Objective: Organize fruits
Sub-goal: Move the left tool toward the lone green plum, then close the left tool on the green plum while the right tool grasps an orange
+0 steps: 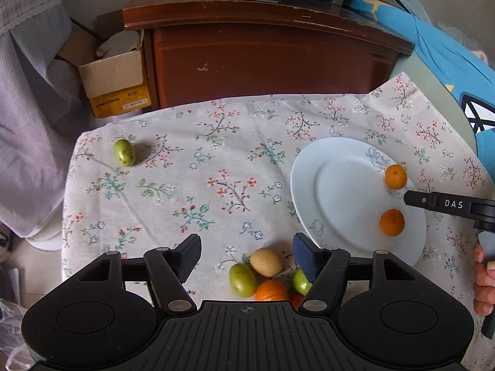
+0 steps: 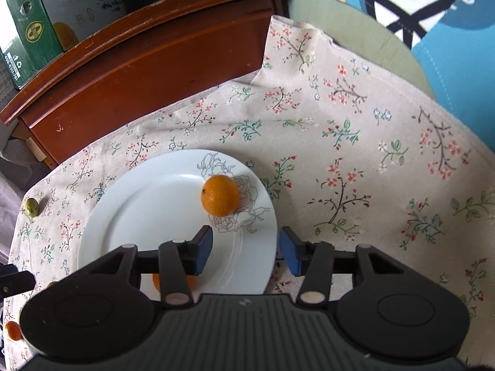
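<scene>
Left gripper (image 1: 247, 255) jaws parted and empty above a cluster of small fruits: brown kiwi (image 1: 266, 261), green fruit (image 1: 242, 279), orange tangerine (image 1: 271, 290). Right gripper (image 2: 246, 249) likewise open, holding nothing, over the white plate (image 2: 130, 213) already carrying a tangerine (image 2: 220, 195). Probably light, round, prone to rolling and bruising; best pinched gently across the widest middle.

left gripper (image 1: 247, 258): black, dark-blue pads | right gripper (image 2: 246, 249): black, blue pads, white "DAS" lettering, seemingly
</scene>
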{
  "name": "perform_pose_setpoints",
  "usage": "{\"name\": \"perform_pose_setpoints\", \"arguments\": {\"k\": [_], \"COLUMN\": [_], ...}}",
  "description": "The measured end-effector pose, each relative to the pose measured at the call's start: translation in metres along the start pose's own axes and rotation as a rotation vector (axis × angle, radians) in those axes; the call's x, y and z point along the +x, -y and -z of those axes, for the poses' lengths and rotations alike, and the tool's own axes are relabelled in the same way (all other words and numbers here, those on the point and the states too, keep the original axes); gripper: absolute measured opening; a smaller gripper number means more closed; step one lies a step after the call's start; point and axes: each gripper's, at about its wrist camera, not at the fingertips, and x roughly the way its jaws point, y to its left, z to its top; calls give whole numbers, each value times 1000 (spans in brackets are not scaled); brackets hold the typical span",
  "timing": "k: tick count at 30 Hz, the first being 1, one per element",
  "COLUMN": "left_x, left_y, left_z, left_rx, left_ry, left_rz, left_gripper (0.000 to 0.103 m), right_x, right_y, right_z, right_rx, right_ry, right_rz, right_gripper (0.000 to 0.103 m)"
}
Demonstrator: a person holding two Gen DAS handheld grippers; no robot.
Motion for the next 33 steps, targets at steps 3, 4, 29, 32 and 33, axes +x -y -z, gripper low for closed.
{"name": "perform_pose_setpoints", "arguments": {"k": [3,4,29,32,33], "left_x": [-11,-14,24,37,41], "left_y": [-10,-14,-91,-99,-102], "left_z": [4,5,-24,-33,-36], "left_rx": [-5,-13,-54,-47,-44], "left_ry": [8,11,52,70,77], "left_rz": [-18,-23,-218,-214,-216], "left_gripper": [65,66,67,67,66], "right_x": [-11,-15,-55,-54,-54], "right_y": [-4,-6,-119,-129,-132], "right_z": [-1,-1,59,66,68], "right_rx": [2,-2,-287,-319,-328], "right_ry": [16,23,-55,-74,-80], "right_rz": [-5,-12,-468,-499,-509], "right_gripper": [50,50,50,50,50]}}
